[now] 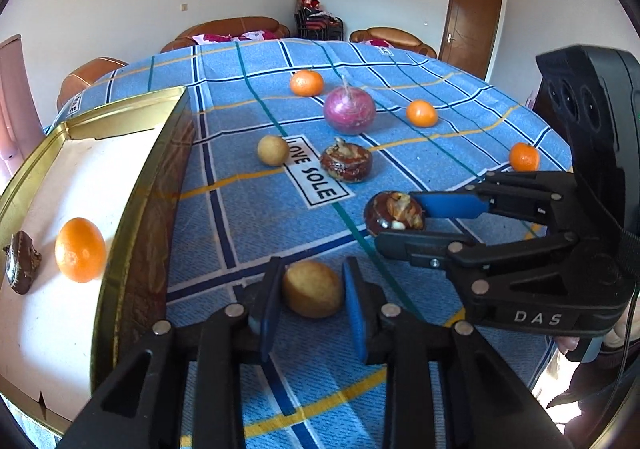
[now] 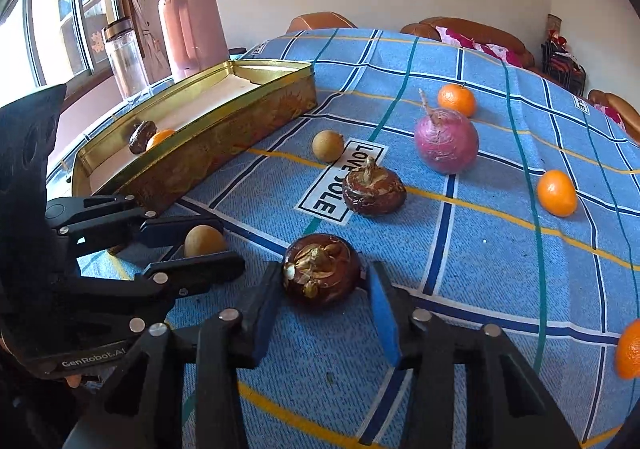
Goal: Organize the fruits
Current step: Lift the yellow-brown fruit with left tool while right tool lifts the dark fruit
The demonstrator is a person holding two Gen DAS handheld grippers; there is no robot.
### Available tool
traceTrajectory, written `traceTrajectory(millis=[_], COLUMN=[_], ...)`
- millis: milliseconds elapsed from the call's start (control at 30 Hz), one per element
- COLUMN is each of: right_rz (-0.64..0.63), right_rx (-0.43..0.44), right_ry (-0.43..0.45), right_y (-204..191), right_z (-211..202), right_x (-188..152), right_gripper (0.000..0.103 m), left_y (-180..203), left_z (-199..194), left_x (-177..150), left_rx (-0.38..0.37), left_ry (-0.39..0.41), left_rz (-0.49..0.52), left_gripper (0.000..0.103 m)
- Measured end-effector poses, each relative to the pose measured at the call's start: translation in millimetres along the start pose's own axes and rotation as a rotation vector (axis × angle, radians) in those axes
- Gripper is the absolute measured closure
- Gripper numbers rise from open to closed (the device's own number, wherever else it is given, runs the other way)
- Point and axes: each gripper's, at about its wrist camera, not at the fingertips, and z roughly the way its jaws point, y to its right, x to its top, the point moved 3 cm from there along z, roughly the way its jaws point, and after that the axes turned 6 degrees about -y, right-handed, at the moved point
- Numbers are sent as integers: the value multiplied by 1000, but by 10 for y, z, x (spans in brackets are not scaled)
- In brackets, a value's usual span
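**Both grippers straddling fruit**

We have the left gripper point(image 1: 312, 313) spread around the near tan fruit point(image 1: 313, 288), the right gripper point(image 2: 326, 309) spread around a dark chestnut point(image 2: 322, 270), right of the gold tin point(image 2: 224, 129). Both seem light, firm, round; we'd pinch across their widest middles, held low and level.

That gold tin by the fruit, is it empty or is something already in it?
Not empty. The lidless gold tin holds an orange and a dark brown water chestnut; the rest of its pale floor is bare.
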Motion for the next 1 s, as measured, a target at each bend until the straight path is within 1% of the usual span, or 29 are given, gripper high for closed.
traceTrajectory(millis=[200, 333, 467, 1000], right_rz=[-11, -19, -42, -84], right_rx=[-14, -10, -18, -47], right_ry=[34, 94, 156, 313], right_y=[-22, -34, -75, -157], right_z=[-58, -148, -237, -457], right_x=[8, -3, -19, -93], right_gripper=[62, 62, 62, 62], left_y=[9, 1, 8, 19], left_z=[-54, -89, -115, -276], left_x=[4, 8, 8, -35], left_rx=[2, -4, 6, 34], left_ry=[39, 67, 90, 209], left_rz=[15, 9, 14, 18], left_gripper=[72, 72, 72, 72])
